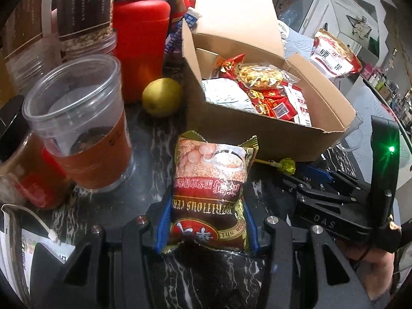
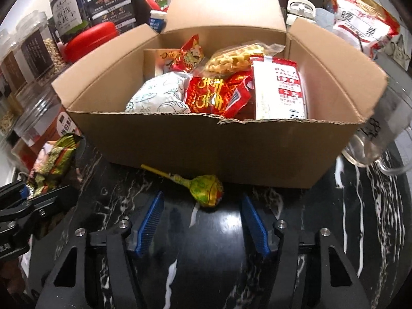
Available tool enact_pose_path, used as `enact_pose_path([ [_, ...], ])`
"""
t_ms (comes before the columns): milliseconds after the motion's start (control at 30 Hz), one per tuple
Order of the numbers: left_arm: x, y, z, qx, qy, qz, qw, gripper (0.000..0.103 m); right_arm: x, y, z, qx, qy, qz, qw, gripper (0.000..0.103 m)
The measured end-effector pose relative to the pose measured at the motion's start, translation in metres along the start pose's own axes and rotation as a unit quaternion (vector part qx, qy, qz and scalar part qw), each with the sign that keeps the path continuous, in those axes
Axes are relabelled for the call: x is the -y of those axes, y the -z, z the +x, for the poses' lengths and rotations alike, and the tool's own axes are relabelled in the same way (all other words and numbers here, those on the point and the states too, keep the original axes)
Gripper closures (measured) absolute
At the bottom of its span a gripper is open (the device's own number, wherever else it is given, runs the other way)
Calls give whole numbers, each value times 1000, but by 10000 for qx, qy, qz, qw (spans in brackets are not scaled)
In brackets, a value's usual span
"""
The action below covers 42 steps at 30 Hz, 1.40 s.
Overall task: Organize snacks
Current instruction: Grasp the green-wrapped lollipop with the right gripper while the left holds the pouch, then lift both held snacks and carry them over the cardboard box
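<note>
The left gripper (image 1: 206,221) has its blue-padded fingers (image 1: 161,228) closed on a cereal packet (image 1: 209,188), pressing its two sides just above the black marble worktop (image 1: 152,154). The packet sits in front of the open cardboard box (image 2: 206,144), which holds red snack packets (image 2: 208,95), a white pouch (image 2: 157,95) and a waffle biscuit pack (image 2: 231,58). The right gripper (image 2: 203,221) has its fingers spread wide, holding nothing, near a green-wrapped lollipop (image 2: 206,190) lying on the worktop against the box's front wall. A clear tumbler (image 1: 77,118) and a yellow-green fruit (image 1: 161,97) stand left of the box.
</note>
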<state>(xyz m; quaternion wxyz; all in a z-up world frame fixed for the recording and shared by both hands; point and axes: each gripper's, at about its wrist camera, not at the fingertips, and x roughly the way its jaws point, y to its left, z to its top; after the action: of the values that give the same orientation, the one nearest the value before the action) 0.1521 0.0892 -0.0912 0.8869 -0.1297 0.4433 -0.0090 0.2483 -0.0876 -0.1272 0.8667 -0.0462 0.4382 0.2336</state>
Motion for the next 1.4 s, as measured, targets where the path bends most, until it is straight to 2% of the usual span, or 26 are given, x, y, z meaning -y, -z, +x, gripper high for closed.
enact_pose_path([
  [233, 0, 1, 0, -27, 36, -59, 10000, 56, 0, -6, 9, -13, 18, 5, 10000, 56],
  [267, 0, 2, 0, -31, 49, -68, 10000, 56, -1, -7, 9, -14, 24, 12, 10000, 63],
  [367, 1, 3, -1, -37, 79, -80, 9999, 56, -3, -6, 8, -24, -35, -62, 10000, 71],
  [467, 3, 5, -5, -4, 58, -45, 10000, 56, -5, -3, 5, -66, -58, -75, 9999, 75],
  [900, 15, 27, -31, 88, 78, 46, 9999, 56, -1, 31, -31, 90, -204, 178, 9996, 76],
  [1400, 47, 52, -80, 414, 236, 405, 9980, 56, 8, 90, -114, 517, -114, 596, 9968, 76],
])
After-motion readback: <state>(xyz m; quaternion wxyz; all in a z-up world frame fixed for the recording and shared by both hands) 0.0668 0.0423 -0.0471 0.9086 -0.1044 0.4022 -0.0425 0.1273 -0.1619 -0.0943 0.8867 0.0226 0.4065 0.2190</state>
